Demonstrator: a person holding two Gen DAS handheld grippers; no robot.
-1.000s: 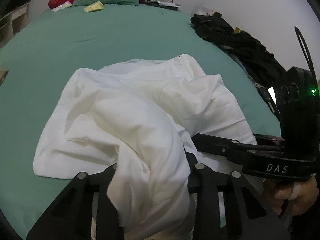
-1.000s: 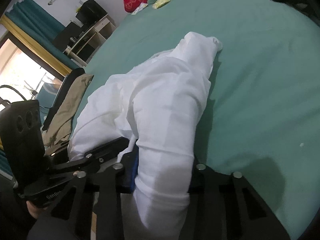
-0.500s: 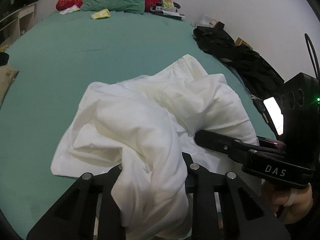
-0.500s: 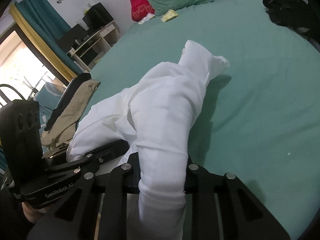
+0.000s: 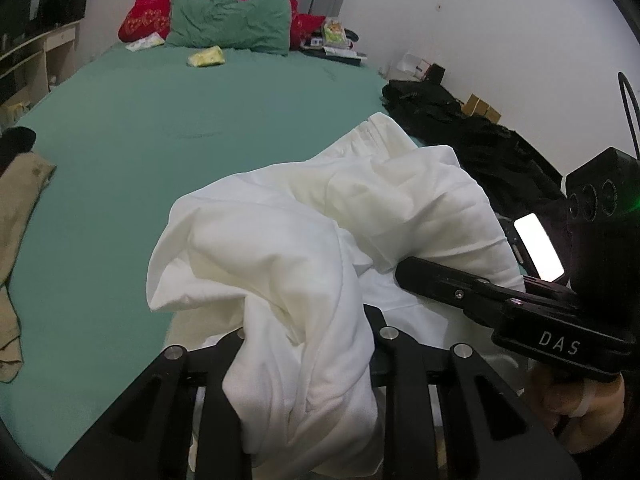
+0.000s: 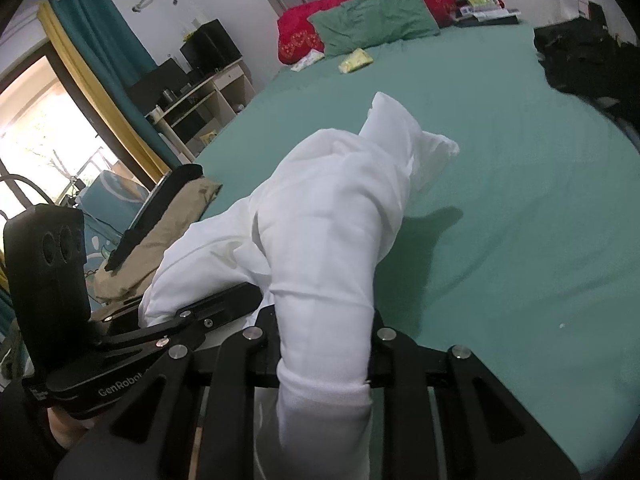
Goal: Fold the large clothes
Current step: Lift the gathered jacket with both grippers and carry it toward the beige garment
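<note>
A large white garment (image 5: 304,240) hangs bunched over the green bed sheet (image 5: 160,128), its far end still on the bed. My left gripper (image 5: 308,332) is shut on a thick fold of it at the bottom of the left wrist view. In the right wrist view my right gripper (image 6: 322,328) is shut on another rolled fold of the white garment (image 6: 332,216). Each gripper shows in the other's view: the right gripper (image 5: 408,274) pokes into the cloth from the right, and the left gripper (image 6: 236,298) does so from the left. A hand (image 5: 580,404) holds the right one.
A green pillow (image 5: 232,20), a red pillow (image 5: 148,12) and a yellow packet (image 5: 206,56) lie at the headboard. Black clothes (image 5: 460,128) are piled along the bed's right side. A beige garment (image 6: 172,228) drapes at the left, near shelves (image 6: 200,92) and curtains.
Both grippers have risen with the white garment, lifting its near part off the bed. The headboard and the pillows have come further into view.
</note>
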